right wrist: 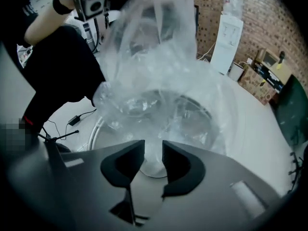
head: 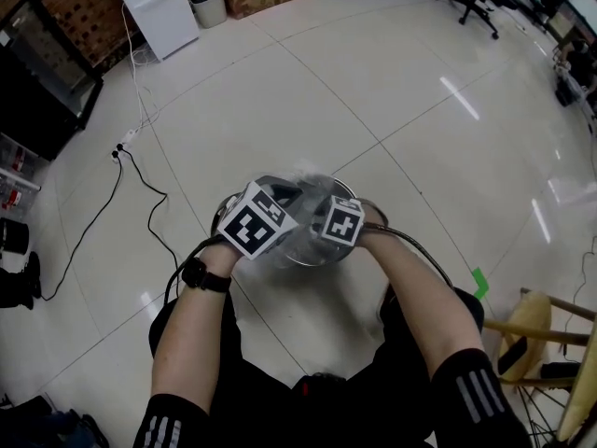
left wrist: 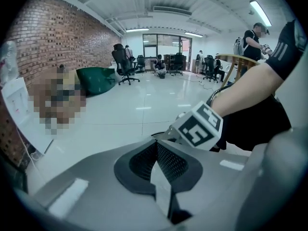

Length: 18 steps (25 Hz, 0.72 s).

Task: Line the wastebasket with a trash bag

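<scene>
Plastic film of the trash bag (right wrist: 159, 71) billowed just past the right hand-held gripper (right wrist: 153, 149), whose jaws stood apart, pinching nothing. The left hand-held gripper (left wrist: 155, 146) was clamped shut, with no film showing in it. Beyond, the bag sat bunched above the wastebasket (right wrist: 195, 105) on the floor (head: 373, 91). Its mouth seemed not yet folded over the rim, so the lining looked roughly half done.

1. My trash bag (right wrist: 154, 66) is clear, crinkled plastic, billowed wide and standing tall over the basket's mouth.
2. My wastebasket (head: 303, 256) is round, silvery metal, upright on the floor before my knees, with the bag's lower part inside.
</scene>
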Tool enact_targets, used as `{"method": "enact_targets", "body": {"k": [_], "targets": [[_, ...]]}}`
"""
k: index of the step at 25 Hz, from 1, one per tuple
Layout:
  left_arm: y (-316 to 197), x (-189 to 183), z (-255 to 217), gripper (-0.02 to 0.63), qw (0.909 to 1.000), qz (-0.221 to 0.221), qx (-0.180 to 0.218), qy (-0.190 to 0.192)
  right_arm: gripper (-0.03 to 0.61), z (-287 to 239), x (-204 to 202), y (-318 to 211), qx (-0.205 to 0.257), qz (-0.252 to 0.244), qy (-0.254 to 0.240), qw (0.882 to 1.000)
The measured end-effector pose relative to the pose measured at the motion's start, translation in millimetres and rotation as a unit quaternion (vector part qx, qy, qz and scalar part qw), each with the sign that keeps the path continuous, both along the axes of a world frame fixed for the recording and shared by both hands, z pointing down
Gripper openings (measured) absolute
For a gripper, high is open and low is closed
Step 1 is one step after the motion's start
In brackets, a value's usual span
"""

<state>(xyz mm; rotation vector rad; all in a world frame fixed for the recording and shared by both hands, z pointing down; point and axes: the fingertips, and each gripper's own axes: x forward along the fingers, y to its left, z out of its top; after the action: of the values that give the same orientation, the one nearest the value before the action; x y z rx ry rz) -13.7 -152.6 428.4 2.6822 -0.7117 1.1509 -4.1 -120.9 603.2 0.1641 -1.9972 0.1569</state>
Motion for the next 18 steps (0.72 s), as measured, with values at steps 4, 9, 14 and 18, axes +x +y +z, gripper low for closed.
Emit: {"method": "enact_targets", "body": {"k": [4,9,14,18], "targets": [[12,7,11,-0.006,0.9998,0.016,-0.011,0.001,0.133,-67,30,-12,-0.004,0.056,-0.051,0.997],[41,38,20,-0.006,0.9972,0.074,0.006,-0.012,0.135,-152,45,-40,-0.030,0.178,-0.231,0.956],[72,65,50,-0.006,0.9913,0.125,0.006,-0.042,0.142,-139,46,-44,-0.051,0.176,-0.230,0.956],[90,79,59,-0.006,0.9859,0.160,0.007,-0.050,0.198,-115,41,-51,-0.051,0.164,-0.205,0.964]]}}
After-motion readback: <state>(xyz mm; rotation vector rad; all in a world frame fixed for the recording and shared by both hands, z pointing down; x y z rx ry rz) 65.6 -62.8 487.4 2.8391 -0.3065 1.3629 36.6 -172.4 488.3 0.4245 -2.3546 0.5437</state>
